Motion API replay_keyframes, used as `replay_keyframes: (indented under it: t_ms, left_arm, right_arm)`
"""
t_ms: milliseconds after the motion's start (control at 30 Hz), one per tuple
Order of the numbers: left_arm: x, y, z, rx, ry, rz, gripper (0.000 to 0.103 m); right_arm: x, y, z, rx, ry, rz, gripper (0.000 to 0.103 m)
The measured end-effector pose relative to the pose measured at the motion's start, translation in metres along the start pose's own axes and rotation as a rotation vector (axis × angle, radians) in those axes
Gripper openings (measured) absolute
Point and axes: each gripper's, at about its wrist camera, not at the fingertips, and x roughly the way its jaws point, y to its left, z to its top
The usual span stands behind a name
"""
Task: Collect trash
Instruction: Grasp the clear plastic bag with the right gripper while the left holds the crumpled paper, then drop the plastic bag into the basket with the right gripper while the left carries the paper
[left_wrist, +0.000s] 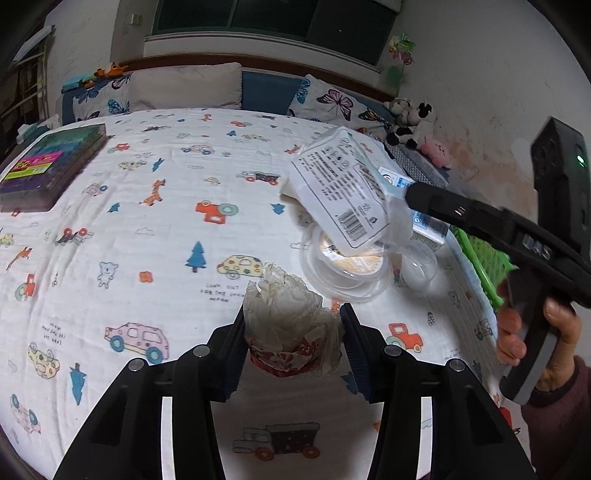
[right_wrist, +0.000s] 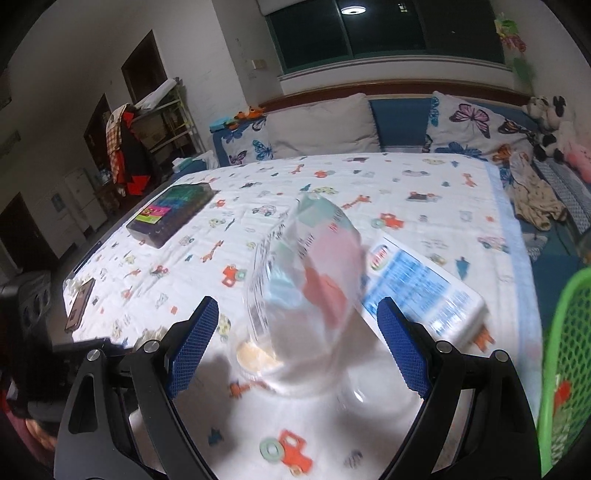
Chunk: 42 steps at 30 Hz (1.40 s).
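My left gripper (left_wrist: 293, 334) is shut on a crumpled white paper wrapper with a red band (left_wrist: 291, 325), held above the bed. My right gripper (right_wrist: 297, 332) has its jaws wide apart around a clear plastic package (right_wrist: 310, 280) that tilts upward, blurred; whether the pads touch it I cannot tell. In the left wrist view the right gripper (left_wrist: 410, 194) reaches in from the right at the same package (left_wrist: 340, 192), whose white label with a barcode faces me. Clear plastic cups and lids (left_wrist: 347, 269) lie on the sheet under it.
A white and blue wipes pack (right_wrist: 421, 291) lies on the bed. A green mesh basket (right_wrist: 565, 369) stands at the right edge. A dark box with coloured labels (left_wrist: 48, 166) lies far left. Pillows (left_wrist: 184, 86) and plush toys (left_wrist: 413, 122) line the back.
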Motion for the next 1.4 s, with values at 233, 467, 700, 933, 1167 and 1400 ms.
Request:
replay_keyframes:
  t_ms: [233,467,700,933,1167,1400]
  left_arm:
    - [-0.005,0.009,-0.001,-0.019,-0.014,-0.015,0.046]
    - [-0.006,0.017,-0.003,-0.039,-0.016,-0.026,0.047]
    - [-0.005,0.016,-0.004,-0.038,-0.016,-0.037,0.047]
    - [-0.005,0.013,-0.002,-0.036,-0.016,-0.047,0.047]
    - [-0.005,0.005,0.004,-0.017,-0.020,-0.060,0.047]
    - [-0.003,-0.019,0.014,0.032,-0.026,-0.093,0.047]
  right_arm:
    - [0.030,0.007,0.008,-0.015,0.032,-0.047,0.087]
    - [0.050,0.011,0.006,-0.042,0.059,-0.110,0.087]
    - [0.058,0.005,0.000,-0.030,0.088,-0.135,0.062]
    - [0.040,0.001,-0.002,-0.009,0.047,-0.121,0.049]
    - [0.007,-0.002,-0.002,0.012,-0.019,-0.095,0.047]
    - [-0.038,-0.024,-0.007,0.059,-0.092,-0.125,0.047]
